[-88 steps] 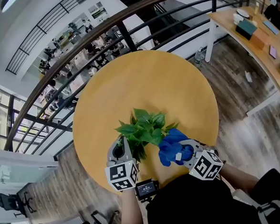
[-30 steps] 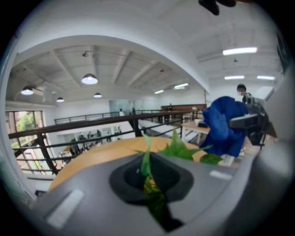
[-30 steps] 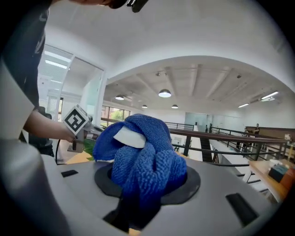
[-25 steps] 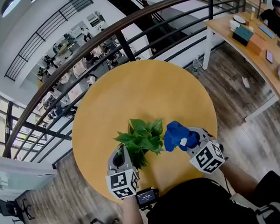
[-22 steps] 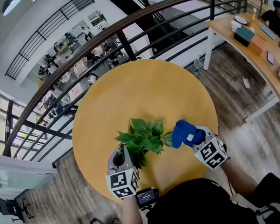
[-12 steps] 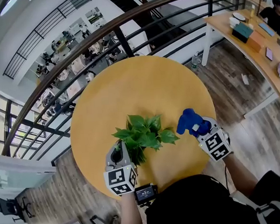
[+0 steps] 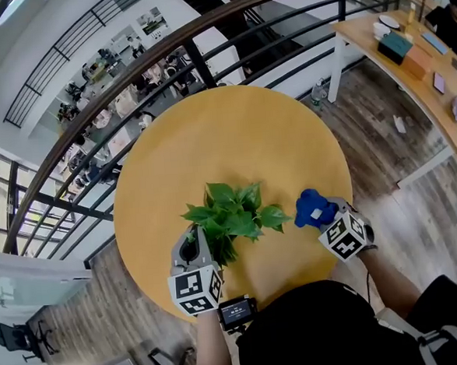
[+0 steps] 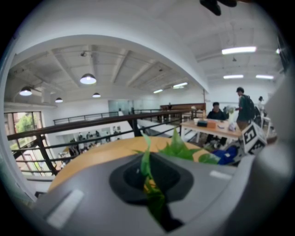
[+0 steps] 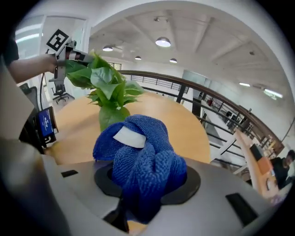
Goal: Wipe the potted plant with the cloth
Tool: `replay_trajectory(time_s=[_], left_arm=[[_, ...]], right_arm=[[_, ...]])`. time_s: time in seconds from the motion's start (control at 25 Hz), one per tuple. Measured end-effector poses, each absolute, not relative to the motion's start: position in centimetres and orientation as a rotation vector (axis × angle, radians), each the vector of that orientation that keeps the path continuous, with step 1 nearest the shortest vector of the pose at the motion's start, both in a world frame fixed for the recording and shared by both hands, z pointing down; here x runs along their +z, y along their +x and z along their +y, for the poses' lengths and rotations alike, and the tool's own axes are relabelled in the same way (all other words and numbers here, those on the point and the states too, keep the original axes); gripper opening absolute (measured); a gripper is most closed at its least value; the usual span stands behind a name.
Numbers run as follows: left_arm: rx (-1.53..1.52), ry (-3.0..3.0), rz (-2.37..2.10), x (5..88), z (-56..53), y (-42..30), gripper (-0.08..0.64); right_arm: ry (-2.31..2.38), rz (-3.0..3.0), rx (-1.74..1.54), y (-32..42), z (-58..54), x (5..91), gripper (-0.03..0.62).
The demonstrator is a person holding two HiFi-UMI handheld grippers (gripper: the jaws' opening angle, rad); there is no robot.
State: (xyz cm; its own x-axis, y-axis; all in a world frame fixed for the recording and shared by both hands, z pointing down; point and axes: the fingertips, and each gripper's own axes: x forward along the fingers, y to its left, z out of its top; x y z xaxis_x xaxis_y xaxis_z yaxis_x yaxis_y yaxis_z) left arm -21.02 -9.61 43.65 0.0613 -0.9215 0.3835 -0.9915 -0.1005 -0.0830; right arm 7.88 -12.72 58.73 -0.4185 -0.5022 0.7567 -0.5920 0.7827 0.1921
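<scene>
Pinching a leaf (image 8: 146, 162) of the potted plant (image 7: 231, 213) with left tool (image 7: 194, 236), gripping cloth (image 7: 310, 209) in right tool (image 7: 325, 217), clear of foliage; wiping seemingly unfinished.

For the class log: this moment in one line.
left gripper shut on leaf | right gripper shut on cloth | cloth beside plant
</scene>
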Motion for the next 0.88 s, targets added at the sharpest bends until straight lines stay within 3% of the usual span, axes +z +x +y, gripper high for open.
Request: replay_trajectory(time_s=[0.16,0.4,0.64,0.88], left_arm=[[0.515,2.137,-1.953,43.6,-9.6,-20.8,0.002],[0.512,2.130,-1.955,43.7,-9.4,-20.7,0.002],[0.520,2.129,-1.954,43.6,-9.3,-20.6,0.002],[0.521,2.131,-1.953,43.7,-9.4,-20.7,0.002]], right_arm=[[0.969,-2.195,-0.086,7.6,-15.6,51.3,0.161],[0.826,-2.570,-0.312,-1.2,-11.9,39.7,0.161],[0.568,-2.367,-0.536,-5.7,-8.9,46.0,0.161],[0.695,-2.231,-0.460,-1.1,-13.3,48.8,0.162]])
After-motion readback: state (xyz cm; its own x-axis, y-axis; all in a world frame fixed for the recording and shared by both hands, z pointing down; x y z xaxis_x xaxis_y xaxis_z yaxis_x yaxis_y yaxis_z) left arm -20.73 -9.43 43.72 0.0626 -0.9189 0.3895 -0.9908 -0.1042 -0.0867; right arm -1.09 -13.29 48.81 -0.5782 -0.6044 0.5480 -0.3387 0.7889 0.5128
